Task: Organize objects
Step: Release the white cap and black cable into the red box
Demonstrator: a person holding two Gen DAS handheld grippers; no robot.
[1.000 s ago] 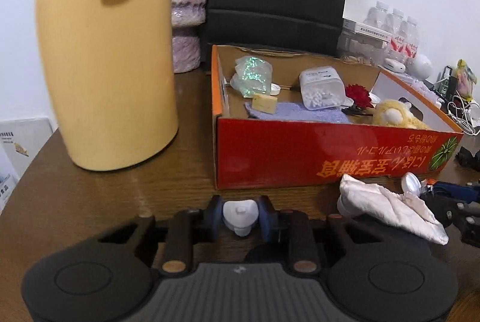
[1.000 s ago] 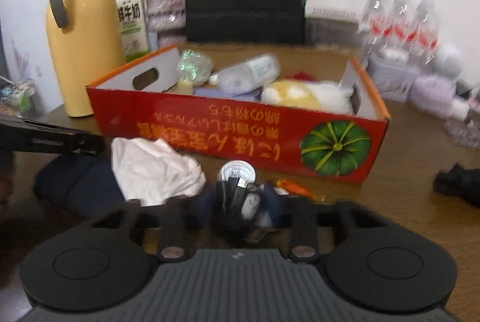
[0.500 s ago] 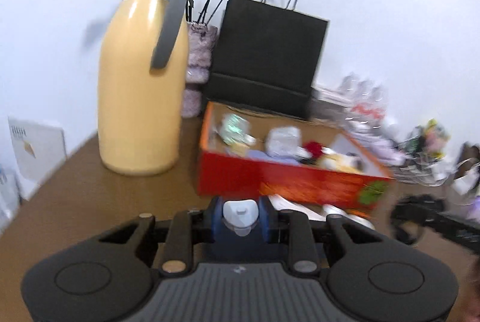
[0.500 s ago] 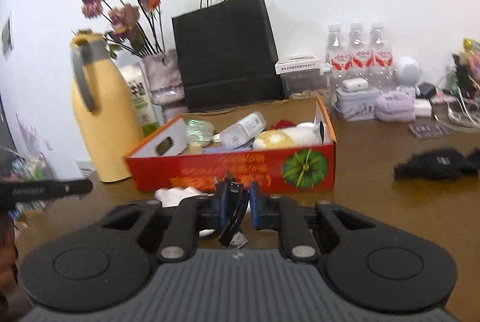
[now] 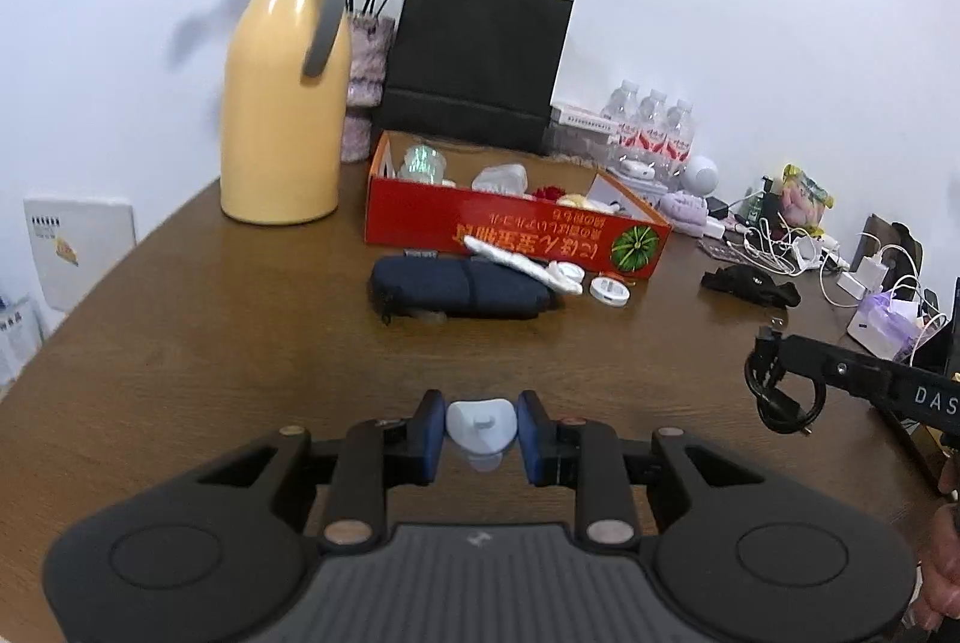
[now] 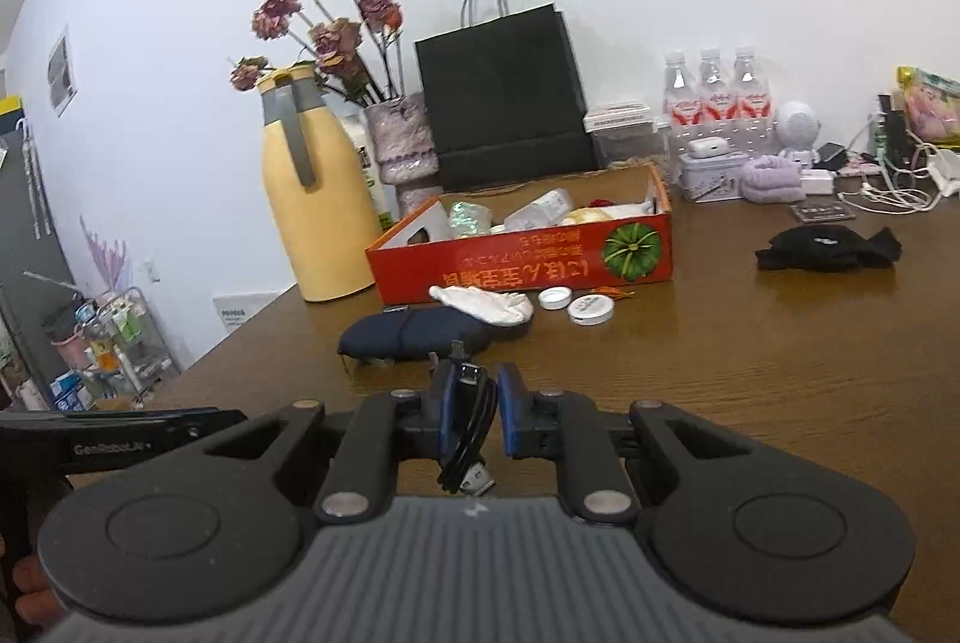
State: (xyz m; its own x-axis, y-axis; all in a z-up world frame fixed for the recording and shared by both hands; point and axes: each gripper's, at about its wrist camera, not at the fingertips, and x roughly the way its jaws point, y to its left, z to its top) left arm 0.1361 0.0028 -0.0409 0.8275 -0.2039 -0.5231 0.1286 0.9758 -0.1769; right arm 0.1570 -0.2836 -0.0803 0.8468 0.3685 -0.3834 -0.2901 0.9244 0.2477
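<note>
My left gripper (image 5: 482,433) is shut on a small white plastic piece (image 5: 482,426), held above the near part of the brown table. My right gripper (image 6: 469,412) is shut on a coiled black USB cable (image 6: 465,433); the cable also shows in the left wrist view (image 5: 780,385). The red cardboard box (image 5: 516,229) (image 6: 528,256) stands further back, holding several small items. In front of it lie a dark blue pouch (image 5: 459,288) (image 6: 414,337), a white cloth (image 5: 522,262) (image 6: 486,304) and two white lids (image 6: 591,310).
A yellow thermos jug (image 5: 282,115) stands left of the box, with a vase of dried flowers (image 6: 399,145) and a black paper bag (image 5: 477,61) behind. Water bottles (image 6: 711,94), chargers and cables (image 5: 798,247) crowd the right. A black cloth (image 6: 828,250) lies at right.
Both grippers have pulled back and up from the box with their objects still held. The box, pouch and cloth now sit much farther away.
</note>
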